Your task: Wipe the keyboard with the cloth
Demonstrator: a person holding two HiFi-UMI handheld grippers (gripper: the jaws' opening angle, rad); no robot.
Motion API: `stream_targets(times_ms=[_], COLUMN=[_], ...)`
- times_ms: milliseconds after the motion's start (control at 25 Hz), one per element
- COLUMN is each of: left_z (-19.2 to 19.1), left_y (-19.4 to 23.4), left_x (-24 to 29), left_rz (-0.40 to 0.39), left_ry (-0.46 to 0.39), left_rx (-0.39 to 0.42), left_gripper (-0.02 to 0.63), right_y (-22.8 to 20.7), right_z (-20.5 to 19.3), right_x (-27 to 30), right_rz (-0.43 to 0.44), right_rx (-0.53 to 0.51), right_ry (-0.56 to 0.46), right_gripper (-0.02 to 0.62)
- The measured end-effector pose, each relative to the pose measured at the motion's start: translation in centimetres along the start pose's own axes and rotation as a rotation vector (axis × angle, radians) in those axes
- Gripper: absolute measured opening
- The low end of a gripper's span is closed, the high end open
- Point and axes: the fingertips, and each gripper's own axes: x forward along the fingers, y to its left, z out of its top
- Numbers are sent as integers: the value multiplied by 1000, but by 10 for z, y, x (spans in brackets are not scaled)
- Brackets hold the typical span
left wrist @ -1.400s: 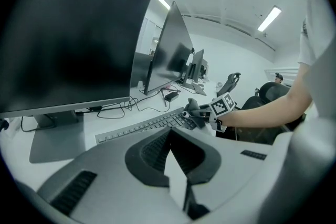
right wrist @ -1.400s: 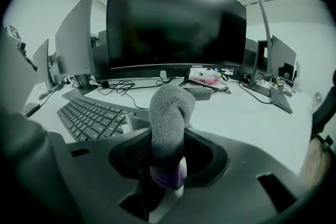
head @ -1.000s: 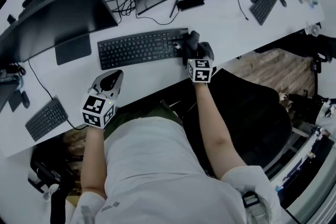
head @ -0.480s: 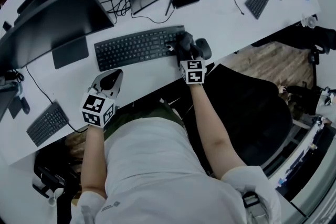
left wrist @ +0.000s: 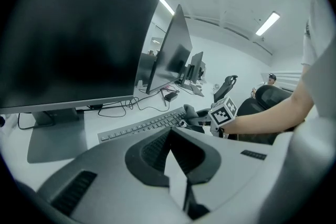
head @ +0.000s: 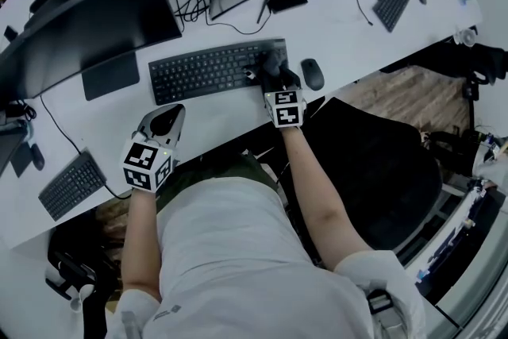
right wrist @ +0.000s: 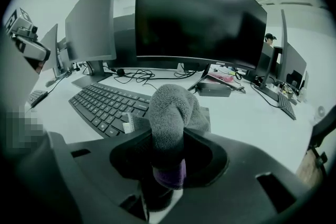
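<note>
In the head view, the right gripper [head: 272,74] has slid left from where it was a second ago. It now sits over the right end of the keyboard [head: 208,71]. The mouse [head: 312,74], which the gripper covered before, lies fully uncovered just beside the keyboard on the white desk [head: 349,28]. The left gripper [head: 167,121] has not moved and rests on the desk near its front edge, below the keyboard's left half and apart from it.

In the left gripper view, we see that gripper's jaws closed together with nothing between them. Beyond them, the other gripper stands at the far end of the keyboard.

In the right gripper view, the jaws are clamped on a bunched grey cloth [right wrist: 169,110], which rises between them and leans forward over the near corner of the keys. The cloth seems to be resting on the keys, but from this angle we cannot be sure of contact.

We judge that wiping has only just started at the right end. Most of the keyboard, stretching away to the left, is still to be wiped.
</note>
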Motion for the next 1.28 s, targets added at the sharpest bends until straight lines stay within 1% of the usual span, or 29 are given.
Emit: stream_targets(times_ms=[160,480,640,1280], left_z=[-2,-11,-16,-36], left_y=[10,29,39,96], left_x=[-9,-28,-40,-86], left_rz=[8,13,16,61], left_ry=[-10,-19,-23,-53], left_rx=[-12,-33,-36,-91], left_gripper=[1,1,0,1], right_y=[14,45,67,153], right_z=[3,11,17,41], right_x=[3,10,14,30], right_rz=[0,26,44,102], right_rx=[-6,-21,-40,-80], right_ry=[7,15,19,17], right_gripper=[146,147,147,147])
